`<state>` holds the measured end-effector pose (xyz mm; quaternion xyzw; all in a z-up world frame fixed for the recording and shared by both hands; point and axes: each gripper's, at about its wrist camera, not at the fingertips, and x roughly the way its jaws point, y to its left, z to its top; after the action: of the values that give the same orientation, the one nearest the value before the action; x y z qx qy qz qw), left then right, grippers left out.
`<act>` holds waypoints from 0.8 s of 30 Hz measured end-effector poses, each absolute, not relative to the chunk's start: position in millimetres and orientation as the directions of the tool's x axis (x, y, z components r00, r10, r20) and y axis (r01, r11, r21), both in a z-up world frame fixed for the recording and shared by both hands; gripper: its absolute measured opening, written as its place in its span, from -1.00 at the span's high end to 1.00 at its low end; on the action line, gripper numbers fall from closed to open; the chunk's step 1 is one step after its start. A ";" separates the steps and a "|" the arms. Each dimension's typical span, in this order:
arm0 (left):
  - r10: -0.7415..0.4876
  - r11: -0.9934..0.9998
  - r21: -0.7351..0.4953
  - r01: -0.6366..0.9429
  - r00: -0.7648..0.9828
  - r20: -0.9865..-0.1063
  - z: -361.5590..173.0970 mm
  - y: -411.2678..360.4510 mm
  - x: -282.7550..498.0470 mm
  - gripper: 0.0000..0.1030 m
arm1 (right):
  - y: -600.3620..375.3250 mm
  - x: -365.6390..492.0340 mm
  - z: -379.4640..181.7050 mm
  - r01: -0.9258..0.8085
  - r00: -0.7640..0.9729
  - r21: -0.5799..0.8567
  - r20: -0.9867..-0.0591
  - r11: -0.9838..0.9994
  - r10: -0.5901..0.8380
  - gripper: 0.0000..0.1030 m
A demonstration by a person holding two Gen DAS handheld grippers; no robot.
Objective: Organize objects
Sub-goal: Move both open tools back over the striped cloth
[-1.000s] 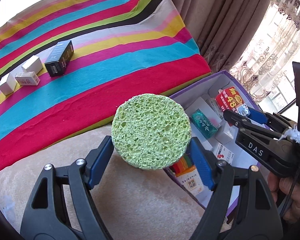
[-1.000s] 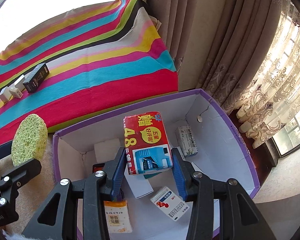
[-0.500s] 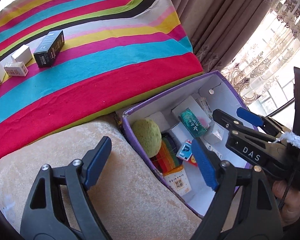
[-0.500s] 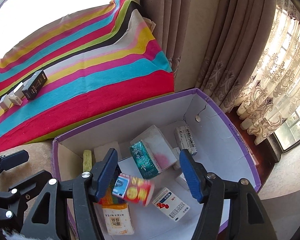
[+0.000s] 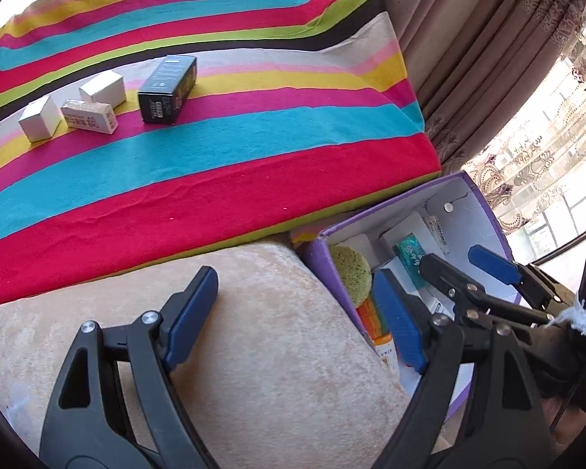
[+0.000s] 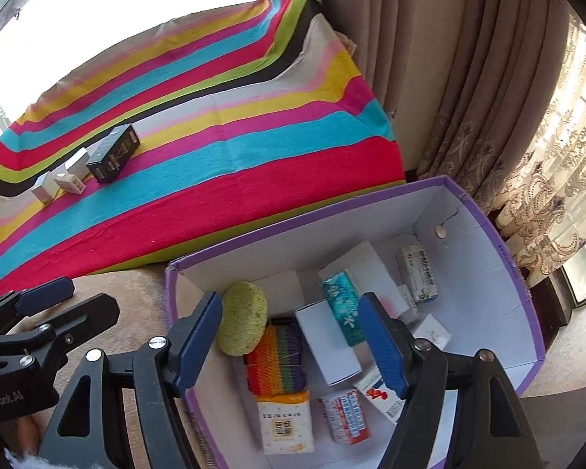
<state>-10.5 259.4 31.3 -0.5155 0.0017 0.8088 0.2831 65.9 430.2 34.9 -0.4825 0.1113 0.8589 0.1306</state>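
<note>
Objects to organize: four boxes (image 5: pixel 109 101) lie on the striped bed (image 5: pixel 215 164), well apart from the purple box (image 6: pixel 527 312), which holds a green sponge (image 6: pixel 242 322), red carton (image 6: pixel 345 416) and packets. Left claw (image 5: pixel 293 312) gapes empty; right claw (image 6: pixel 289 346), jaws just widened, empty. Risk: crowded contents may block later drops.

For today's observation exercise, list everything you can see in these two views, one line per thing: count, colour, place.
Round green sponge: 1, inside box, left end.
Rainbow-striped woven pad: 1, beside sponge.
Small cartons: several, white, teal, red, on box floor.
Purple cardboard box: 1, white inside, beside cushion.
Black carton: 1, on striped cloth.
Small white cartons: 3, left of black carton.
Striped cloth: 1, multicoloured.
Beige cushion: 1, under left tongs.
Curtains: brown, behind.
Left tongs: open, empty.
Right tongs: open, empty, above box.
</note>
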 end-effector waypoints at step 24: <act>0.248 -0.969 -0.207 -0.138 -0.485 -0.838 33.5 85.8 -101.4 -0.64 | 309.8 -13.8 39.4 -0.163 -0.531 0.119 -0.847 -0.979 -0.014 -0.42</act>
<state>-101.4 85.8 33.5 -0.4948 -0.0557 0.8599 0.1124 -13.8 309.8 39.4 -0.4822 0.0920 0.8702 0.0427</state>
